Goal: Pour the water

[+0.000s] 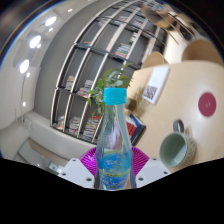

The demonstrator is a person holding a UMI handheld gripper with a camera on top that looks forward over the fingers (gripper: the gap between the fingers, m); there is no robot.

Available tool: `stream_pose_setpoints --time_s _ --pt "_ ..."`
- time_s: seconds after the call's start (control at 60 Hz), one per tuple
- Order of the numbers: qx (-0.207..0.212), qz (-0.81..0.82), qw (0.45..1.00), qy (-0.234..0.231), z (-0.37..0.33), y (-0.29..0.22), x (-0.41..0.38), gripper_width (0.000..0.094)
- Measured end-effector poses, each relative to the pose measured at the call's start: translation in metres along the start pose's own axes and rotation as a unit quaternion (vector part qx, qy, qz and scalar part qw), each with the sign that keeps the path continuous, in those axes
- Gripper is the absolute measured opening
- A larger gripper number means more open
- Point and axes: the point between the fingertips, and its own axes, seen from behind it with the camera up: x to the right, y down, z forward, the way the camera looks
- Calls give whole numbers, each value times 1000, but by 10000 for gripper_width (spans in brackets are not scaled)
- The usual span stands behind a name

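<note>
Gripper view – hold: the gripper (113,168) has its two fingers closed around the lower body of the water bottle (114,145), the magenta pads (88,158) pressing on either side – a firm, low clamp that looks meant to keep the bottle steady for tipping.
Bottle pose: roughly upright, blue cap (116,96) on top, so pouring has not started by my reading.
Bottle contents: clear plastic; water seems to fill most of it, though the exact level is hard to tell.
Cap: apparently still on – it would need removing before any water comes out.
Receiving vessel: a pale green cup (175,149) stands just beside the bottle on the white table (215,150), mouth open, nothing visible inside.
Background: shelves (95,70) of small items and a leafy plant (112,82) beyond the bottle.
</note>
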Motion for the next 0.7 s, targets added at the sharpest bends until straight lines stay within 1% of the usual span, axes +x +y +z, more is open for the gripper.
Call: stream_pose_setpoints --time_s 0.133,0.2,0.333,0.35,0.45,0.55,0.683,0.7 --pt "46 -202 978 35 -16 -59 -14 426" --pt "66 -286 955 45 -23 -88 -19 424" --pt "94 -417 899 94 -47 -141 -3 424" --pt "99 -433 890 100 -42 -142 6 431" --pt "92 -500 848 152 -60 -182 35 435" --pt "98 -516 833 173 -61 -204 68 437" --pt "68 -529 821 203 -52 -213 128 436" --pt "61 -529 821 206 -54 -209 124 436"
